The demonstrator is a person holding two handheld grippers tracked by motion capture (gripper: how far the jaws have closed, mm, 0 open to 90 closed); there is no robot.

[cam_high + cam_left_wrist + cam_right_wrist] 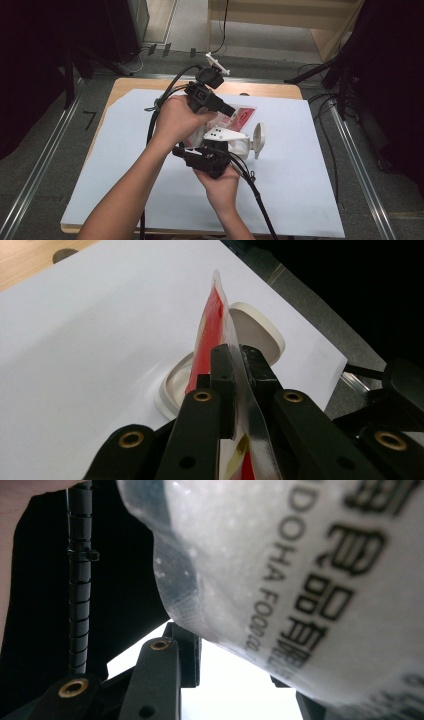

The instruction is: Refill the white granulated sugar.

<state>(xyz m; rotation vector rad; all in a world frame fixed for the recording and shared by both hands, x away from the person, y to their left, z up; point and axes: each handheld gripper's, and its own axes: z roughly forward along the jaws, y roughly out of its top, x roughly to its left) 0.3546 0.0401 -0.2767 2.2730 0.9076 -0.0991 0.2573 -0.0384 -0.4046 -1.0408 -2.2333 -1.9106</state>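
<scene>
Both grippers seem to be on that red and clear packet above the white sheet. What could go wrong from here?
1. The left gripper pinches only the thin sealed edge of the packet; a pull may make the film slip or tear unevenly.
2. The packet fills the space between the right gripper's jaws, so contents might spill if it opens suddenly.
3. A round white lid lies just beyond on the white sheet, so a dropped packet could knock it.

We see a white sheet point(310, 190) covering the wooden table point(265, 89), metal rails point(40, 165) left and right, and black cables point(330, 145) on the right floor.
</scene>
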